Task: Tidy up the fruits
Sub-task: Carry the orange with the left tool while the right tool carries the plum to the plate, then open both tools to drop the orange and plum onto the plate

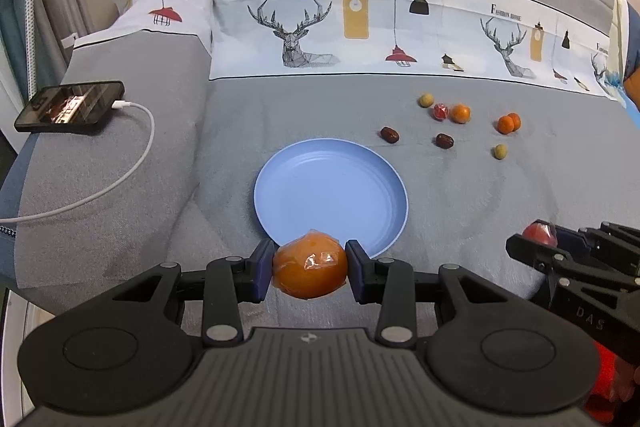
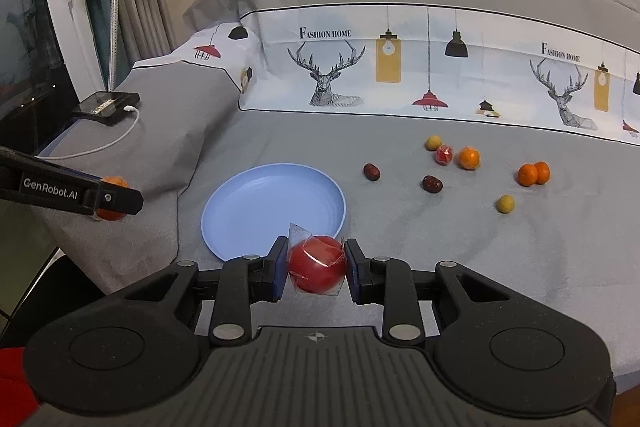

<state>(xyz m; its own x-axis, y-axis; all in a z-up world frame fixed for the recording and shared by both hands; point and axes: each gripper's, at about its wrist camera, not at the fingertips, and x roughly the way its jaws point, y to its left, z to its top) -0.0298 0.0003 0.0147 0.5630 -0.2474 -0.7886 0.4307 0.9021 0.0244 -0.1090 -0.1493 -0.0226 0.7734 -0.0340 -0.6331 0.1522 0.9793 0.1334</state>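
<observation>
Fruits, assorted, on a grey sheet. Nearest: orange fruit in clear wrap (image 1: 309, 269), clamped at its widest by the left gripper (image 1: 309, 269); red fruit in wrap (image 2: 317, 269), pinched likewise by the right gripper (image 2: 317, 269). Both look light, round, slippery under film; grip across the middle, gently. Beyond: blue plate (image 1: 280, 195), bare. Farthest: loose small oranges (image 1: 509, 123), dark dates (image 1: 444, 141), yellow-green balls (image 1: 500, 151), well apart from the plate.
</observation>
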